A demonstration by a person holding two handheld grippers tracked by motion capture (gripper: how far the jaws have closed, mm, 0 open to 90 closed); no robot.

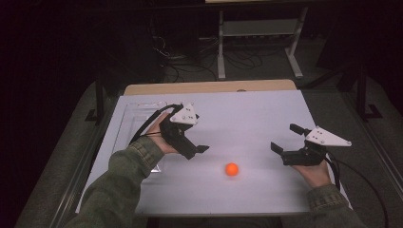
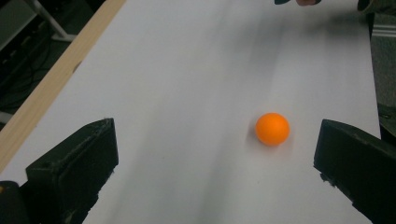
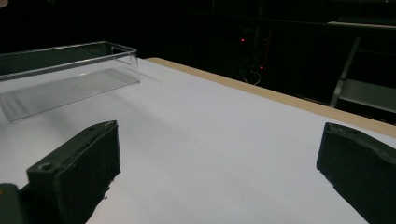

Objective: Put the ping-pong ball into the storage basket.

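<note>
- the orange ball (image 1: 232, 169) lies on the white table (image 1: 247, 114), between the two grippers and a little nearer the person; being round, it has no long axis and points no way.
- in the left gripper view the ball (image 2: 272, 129) sits ahead of the jaws, closer to the right-hand jaw, touching neither.
- left gripper (image 1: 202, 148): jaws spread wide, released, holding nothing; it angles toward the ball.
- right gripper (image 1: 284, 138): jaws also spread wide, released, holding nothing; it points toward the left side of the table.
- a clear plastic tray (image 3: 70, 70) stands at the table's far left corner; nothing shows inside it.
</note>
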